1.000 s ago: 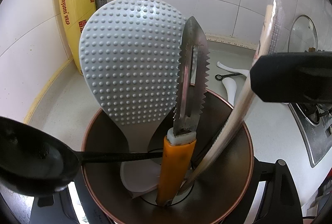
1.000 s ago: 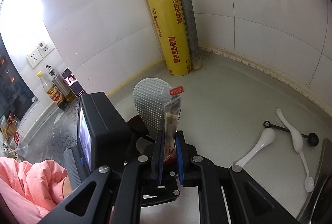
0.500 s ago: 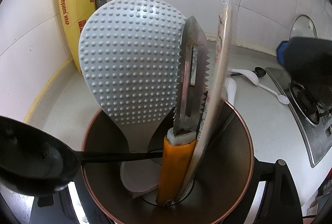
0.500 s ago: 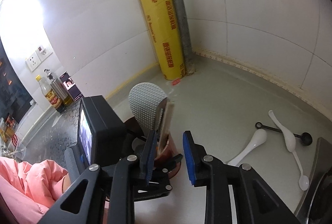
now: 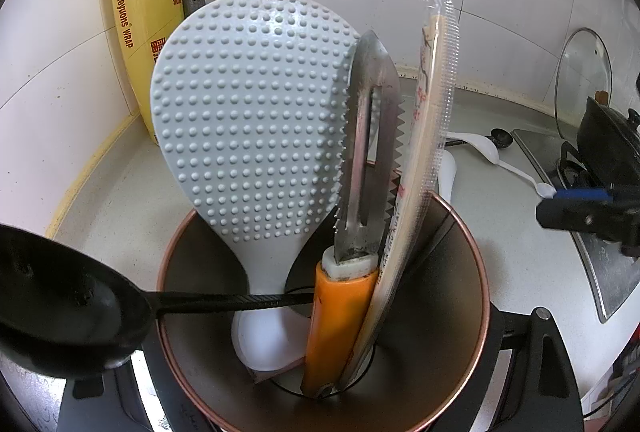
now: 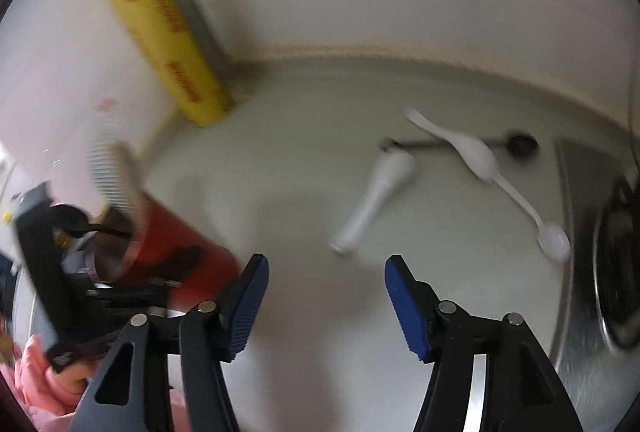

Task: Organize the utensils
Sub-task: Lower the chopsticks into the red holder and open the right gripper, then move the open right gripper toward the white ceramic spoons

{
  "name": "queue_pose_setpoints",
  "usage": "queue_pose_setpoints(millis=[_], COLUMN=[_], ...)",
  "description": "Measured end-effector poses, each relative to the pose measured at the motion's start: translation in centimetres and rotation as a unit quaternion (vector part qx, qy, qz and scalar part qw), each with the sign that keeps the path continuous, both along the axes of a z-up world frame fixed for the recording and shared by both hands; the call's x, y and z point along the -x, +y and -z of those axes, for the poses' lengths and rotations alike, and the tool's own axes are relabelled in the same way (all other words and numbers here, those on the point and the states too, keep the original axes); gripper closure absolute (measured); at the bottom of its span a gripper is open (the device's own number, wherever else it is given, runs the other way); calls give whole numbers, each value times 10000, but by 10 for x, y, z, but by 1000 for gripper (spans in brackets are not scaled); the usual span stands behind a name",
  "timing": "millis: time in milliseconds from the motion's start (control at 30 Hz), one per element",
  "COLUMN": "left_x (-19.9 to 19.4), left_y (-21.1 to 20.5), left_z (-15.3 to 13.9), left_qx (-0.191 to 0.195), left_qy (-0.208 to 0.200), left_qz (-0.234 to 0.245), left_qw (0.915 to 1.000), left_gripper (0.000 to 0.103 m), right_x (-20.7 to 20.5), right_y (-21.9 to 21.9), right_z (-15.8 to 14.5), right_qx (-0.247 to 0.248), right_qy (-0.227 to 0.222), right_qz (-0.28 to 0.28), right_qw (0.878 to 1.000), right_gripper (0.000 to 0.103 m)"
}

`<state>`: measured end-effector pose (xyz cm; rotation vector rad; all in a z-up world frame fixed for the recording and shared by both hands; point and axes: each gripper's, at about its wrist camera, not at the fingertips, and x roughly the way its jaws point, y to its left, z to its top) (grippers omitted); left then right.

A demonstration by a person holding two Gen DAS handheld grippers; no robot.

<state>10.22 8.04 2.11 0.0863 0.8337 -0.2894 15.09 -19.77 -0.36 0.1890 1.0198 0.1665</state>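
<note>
The left gripper is clamped around the sides of a copper-rimmed cup, its black fingers pressed against the cup's lower wall. Standing in the cup are a grey dimpled rice paddle, a peeler with an orange handle, a pair of chopsticks in a clear wrapper leaning on the right of the rim, and a black ladle whose bowl hangs out over the left of the rim.

The right gripper hangs over the middle of the counter with its blue-padded fingers spread wide and nothing between them. This view is blurred. Ahead of it, toward the back right of the counter and just beside the stove's edge, lie a white soup spoon, a thin white plastic spoon and a small black spoon, the thin white one crossing over the black one. The red cup sits at the left. A yellow roll of wrap stands in the back left corner.
</note>
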Motion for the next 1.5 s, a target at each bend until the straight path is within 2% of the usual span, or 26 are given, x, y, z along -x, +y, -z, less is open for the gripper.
queue_pose_setpoints(millis=[33,167,233,367,433,600,700,833,1100,1333,1500], left_x=[0,0,-1,-1,-1,2,3,4,6,11,14], left_y=[0,0,-1,-1,-1,-2,-2,-1,2,1,-7], left_z=[0,0,3,5,6,6,6,5,4,2,1], left_qx=[-2,-5,-12,-8,-9,-2,3,4,0,-11,-12], left_qy=[0,1,11,17,14,16,16,15,-6,17,28], left_qz=[0,0,-5,-24,-41,-64,-92,-155,-416,-611,-627], left_qw=[10000,10000,10000,10000,10000,10000,10000,9999,9991,9981,9980], left_gripper=[13,13,13,13,13,13,13,13,13,13,13], right_x=[0,3,10,14,15,21,23,23,6,-16,-48], right_y=[-7,-28,-37,-48,-54,-66,-69,-70,-79,-94,-113], right_z=[5,19,26,34,38,38,33,24,22,4,-8], right_qx=[-4,29,29,28,21,57,95,412,619,502,358], right_qy=[91,297,364,432,446,360,108,-147,204,131,-14], right_qz=[141,499,630,855,943,1098,1118,1229,1292,1379,1464], right_qw=[9999,9983,9973,9954,9945,9933,9936,9915,9895,9891,9886], right_gripper=[30,25,17,10,0,0,0,0,0,0,0])
